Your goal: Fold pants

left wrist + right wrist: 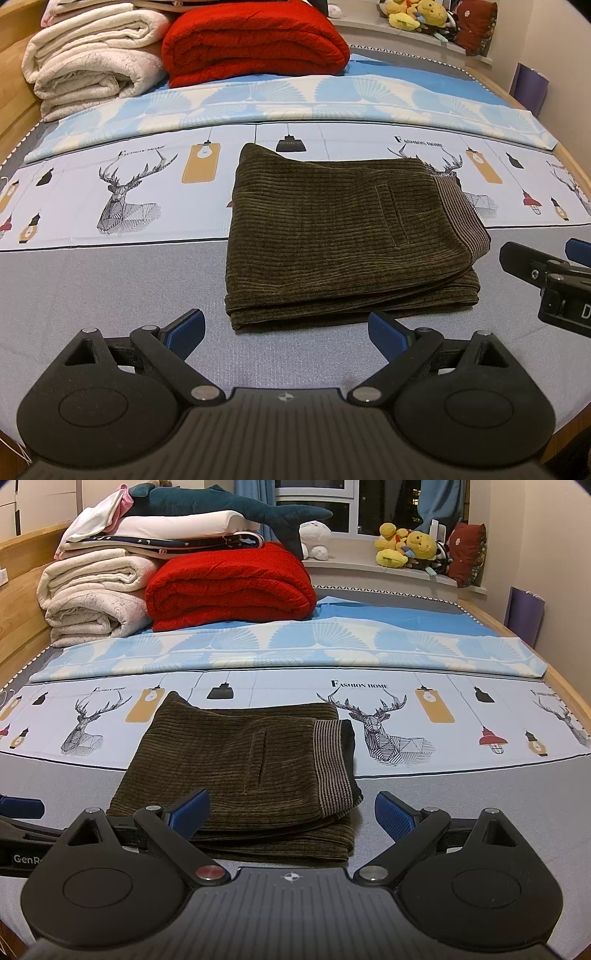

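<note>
Olive-brown corduroy pants (340, 240) lie folded into a compact stack on the bed, with a striped waistband (465, 218) at the right side. They also show in the right wrist view (240, 771). My left gripper (286, 332) is open and empty, just in front of the stack's near edge. My right gripper (291, 814) is open and empty, its fingers either side of the stack's near right corner, above it. The right gripper's body also shows at the right edge of the left wrist view (546, 273).
The bed (110, 295) has a grey sheet and a deer-print cloth (122, 192). A red blanket (255, 40) and cream blankets (92, 55) are stacked at the far left. Plush toys (410, 546) sit on the window sill. A wooden bed frame (569, 694) runs along the right.
</note>
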